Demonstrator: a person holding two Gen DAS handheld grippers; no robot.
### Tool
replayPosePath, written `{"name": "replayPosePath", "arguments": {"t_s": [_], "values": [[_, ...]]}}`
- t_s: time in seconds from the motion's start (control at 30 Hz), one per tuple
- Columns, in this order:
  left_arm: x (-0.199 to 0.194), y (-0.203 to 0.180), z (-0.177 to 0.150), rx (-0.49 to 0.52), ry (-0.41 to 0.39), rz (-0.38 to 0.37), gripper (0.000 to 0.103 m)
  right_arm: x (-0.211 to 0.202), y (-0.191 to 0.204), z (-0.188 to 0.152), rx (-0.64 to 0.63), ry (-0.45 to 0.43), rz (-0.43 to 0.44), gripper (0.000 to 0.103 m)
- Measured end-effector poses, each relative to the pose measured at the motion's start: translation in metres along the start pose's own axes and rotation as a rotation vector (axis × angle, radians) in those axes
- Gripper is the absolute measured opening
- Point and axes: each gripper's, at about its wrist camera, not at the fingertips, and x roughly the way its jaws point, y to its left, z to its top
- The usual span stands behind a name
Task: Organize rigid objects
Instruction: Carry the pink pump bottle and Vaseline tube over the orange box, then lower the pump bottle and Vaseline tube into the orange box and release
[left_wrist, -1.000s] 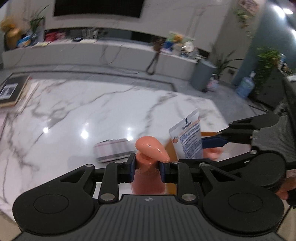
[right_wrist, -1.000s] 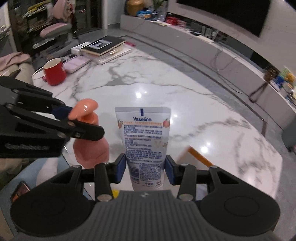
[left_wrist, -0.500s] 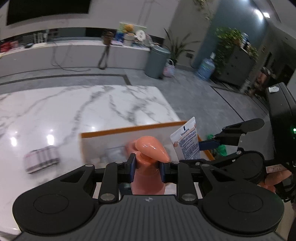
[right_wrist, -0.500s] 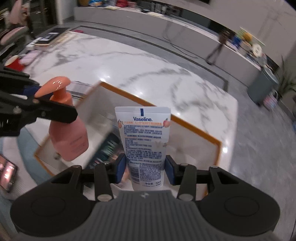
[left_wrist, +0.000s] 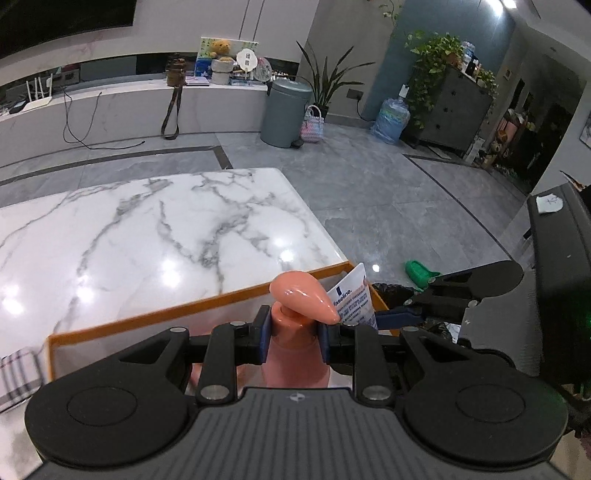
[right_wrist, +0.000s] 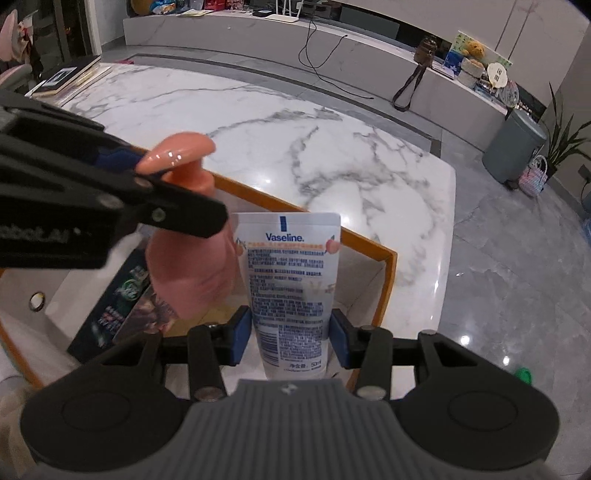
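My left gripper (left_wrist: 293, 338) is shut on the neck of a pink pump bottle (left_wrist: 295, 365), held upright over an orange-rimmed white box (left_wrist: 207, 304). My right gripper (right_wrist: 291, 332) is shut on a white Vaseline tube (right_wrist: 290, 291), held upright over the same box (right_wrist: 386, 284). The pink bottle (right_wrist: 192, 273) hangs just left of the tube in the right wrist view, close to it. The tube (left_wrist: 352, 297) and the right gripper's fingers (left_wrist: 399, 317) show just right of the pump head in the left wrist view.
The box sits at the corner of a white marble table (right_wrist: 332, 155). A dark printed packet (right_wrist: 122, 310) lies inside the box. A striped cloth item (left_wrist: 14, 373) lies on the table left of the box. Books (right_wrist: 66, 75) lie at the far end.
Both grippers have swung with their loads from over the bare table to over the orange-rimmed box. The bottle and tube now hang closer together.
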Motion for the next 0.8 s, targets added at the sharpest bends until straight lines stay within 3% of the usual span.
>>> {"name": "replayPosePath", "arguments": {"t_s": [0.27,0.47,0.8], "values": [[0.038,-0.002,-0.001,0.044,0.046,0.038,0.028,0.031,-0.018,0.006,0.002,-0.036,0.016,0.037],[0.051,-0.002,-0.004,0.057,0.058,0.053,0.028,0.038,-0.021,0.011,-0.038,-0.035,0.045,0.017],[0.06,-0.002,-0.009,0.056,0.078,0.067,0.029,0.037,-0.022,0.008,-0.093,-0.058,0.009,0.013]]}}
